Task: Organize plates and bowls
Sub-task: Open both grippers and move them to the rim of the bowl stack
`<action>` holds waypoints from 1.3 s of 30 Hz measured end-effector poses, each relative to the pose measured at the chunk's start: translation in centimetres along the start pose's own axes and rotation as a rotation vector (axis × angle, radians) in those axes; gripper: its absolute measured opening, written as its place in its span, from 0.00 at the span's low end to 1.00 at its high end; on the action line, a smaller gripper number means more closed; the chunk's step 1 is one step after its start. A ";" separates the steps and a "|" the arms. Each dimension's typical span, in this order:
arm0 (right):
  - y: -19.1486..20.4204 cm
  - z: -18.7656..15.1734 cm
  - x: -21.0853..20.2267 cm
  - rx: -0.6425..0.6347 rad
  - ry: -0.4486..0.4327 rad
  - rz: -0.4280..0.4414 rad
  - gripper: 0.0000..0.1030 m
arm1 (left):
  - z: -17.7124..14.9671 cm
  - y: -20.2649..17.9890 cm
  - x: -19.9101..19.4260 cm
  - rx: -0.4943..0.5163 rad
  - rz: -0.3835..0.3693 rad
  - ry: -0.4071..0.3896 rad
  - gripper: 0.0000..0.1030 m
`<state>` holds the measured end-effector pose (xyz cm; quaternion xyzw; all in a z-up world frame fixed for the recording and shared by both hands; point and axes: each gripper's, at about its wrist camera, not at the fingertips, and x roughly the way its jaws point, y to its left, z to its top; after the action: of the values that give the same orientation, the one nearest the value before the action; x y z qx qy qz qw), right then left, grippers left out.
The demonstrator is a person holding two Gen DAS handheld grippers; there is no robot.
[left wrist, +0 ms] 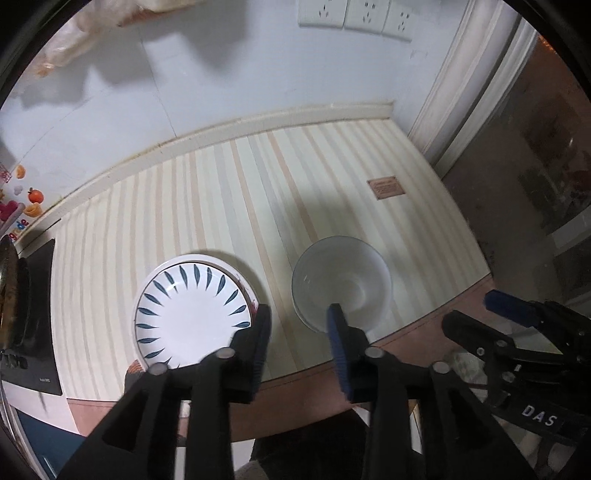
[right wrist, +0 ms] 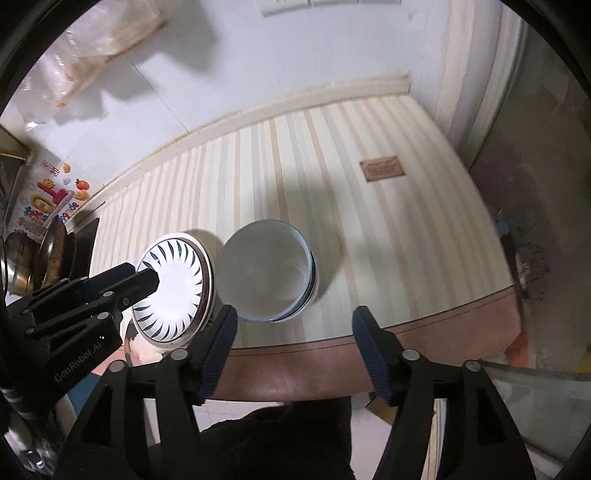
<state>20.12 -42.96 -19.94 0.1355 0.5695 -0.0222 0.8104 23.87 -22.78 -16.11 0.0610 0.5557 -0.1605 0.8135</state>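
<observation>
A white plate with blue leaf marks point(left wrist: 192, 314) lies on top of another plate on the striped table point(left wrist: 258, 192). A stack of white bowls point(left wrist: 341, 282) stands just to its right. My left gripper point(left wrist: 299, 317) is open, above the gap between plate and bowls, its fingers point(left wrist: 258, 336) apart and empty. In the right wrist view the plate point(right wrist: 173, 291) and bowls point(right wrist: 266, 275) sit near the table's front edge. My right gripper point(right wrist: 295, 321) is open and empty, in front of the bowls. The left gripper's tip point(right wrist: 147, 282) hangs over the plate there.
A black stove point(left wrist: 37, 314) with a pan point(right wrist: 51, 258) stands at the table's left end. A small brown label point(left wrist: 384, 186) lies on the table at far right. The wall with sockets point(left wrist: 354, 14) is behind. The brown table edge point(right wrist: 295, 373) runs along the front.
</observation>
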 end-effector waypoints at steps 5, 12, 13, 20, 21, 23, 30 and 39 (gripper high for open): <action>1.0 -1.7 -3.7 -0.021 -0.073 -0.059 0.80 | -1.0 0.0 -2.3 0.004 -0.016 -0.048 0.75; 1.4 -3.9 -7.2 0.004 -0.128 -0.089 0.84 | -2.6 0.0 -4.3 0.002 -0.032 -0.079 0.87; 1.4 -4.2 -7.7 0.006 -0.137 -0.089 0.86 | -2.8 0.1 -4.7 -0.001 -0.034 -0.089 0.87; 1.8 -5.3 -10.4 0.009 -0.197 -0.101 0.91 | -3.9 0.3 -6.6 -0.015 -0.058 -0.127 0.91; 2.0 -5.5 -10.7 0.008 -0.203 -0.106 0.91 | -4.0 0.3 -6.8 -0.016 -0.058 -0.131 0.91; 2.2 -5.8 -11.5 0.006 -0.223 -0.110 0.92 | -4.0 0.4 -7.2 -0.014 -0.064 -0.136 0.92; 3.1 -5.6 -12.5 -0.011 -0.257 -0.106 0.93 | -3.5 0.6 -7.7 -0.018 -0.063 -0.156 0.92; 1.0 -2.8 -6.8 0.035 -0.174 0.006 0.93 | -0.3 1.7 -1.3 -0.049 -0.080 -0.067 0.91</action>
<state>15.35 -42.13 -14.31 0.1488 0.4959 -0.0415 0.8545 23.74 -20.87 -15.19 0.0133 0.5338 -0.1811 0.8259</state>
